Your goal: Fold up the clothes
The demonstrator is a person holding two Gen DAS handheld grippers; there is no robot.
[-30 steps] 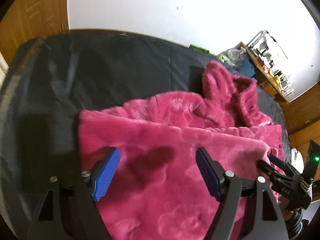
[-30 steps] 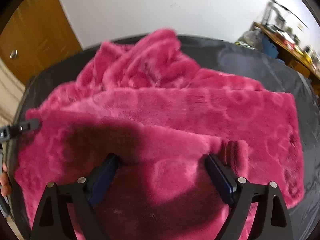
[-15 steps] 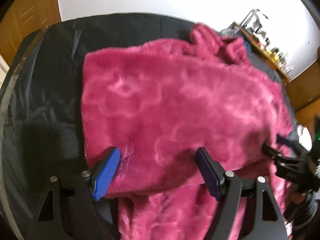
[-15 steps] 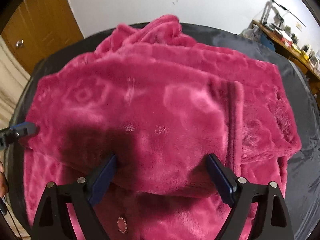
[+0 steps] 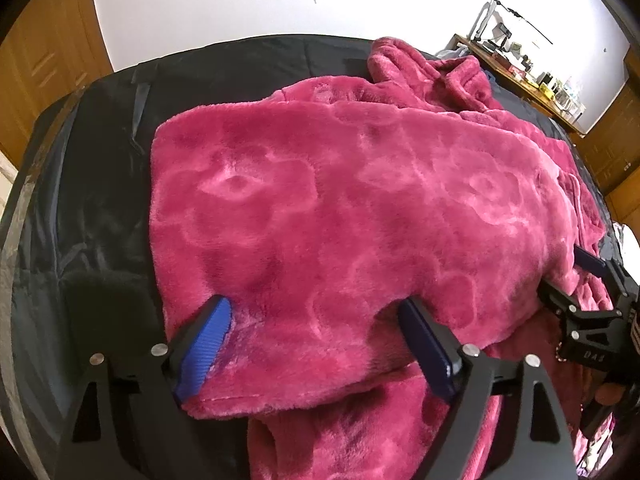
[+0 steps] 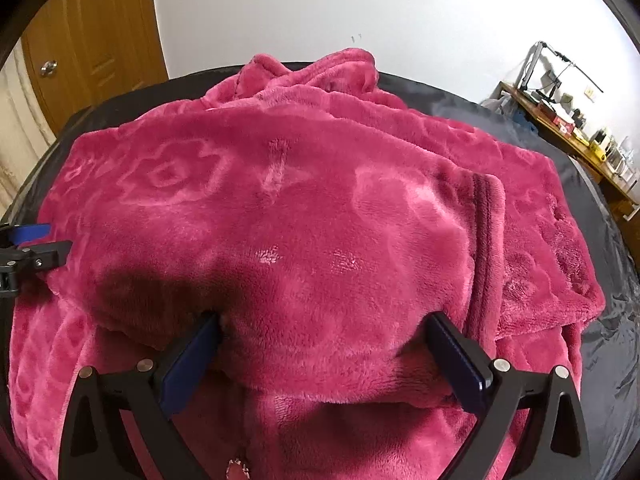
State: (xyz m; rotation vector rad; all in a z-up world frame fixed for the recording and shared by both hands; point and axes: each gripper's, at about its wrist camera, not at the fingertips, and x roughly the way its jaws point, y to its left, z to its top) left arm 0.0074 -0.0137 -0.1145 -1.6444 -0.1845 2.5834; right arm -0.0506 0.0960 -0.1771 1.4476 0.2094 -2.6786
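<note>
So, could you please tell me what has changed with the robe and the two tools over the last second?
The near flap of the pink fleece robe was carried away from the cameras and laid over the rest, so the fold is made. The left tool and right tool have just been opening; fabric still lies between their pads, released. The robe's collar end and the black sheet stayed put.

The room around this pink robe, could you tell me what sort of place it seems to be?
Probably a room in a home, perhaps a bedroom. The pink robe lies on a dark, sheet-covered surface like a bed; there is a wooden door and a cluttered wooden desk by a white wall.
</note>
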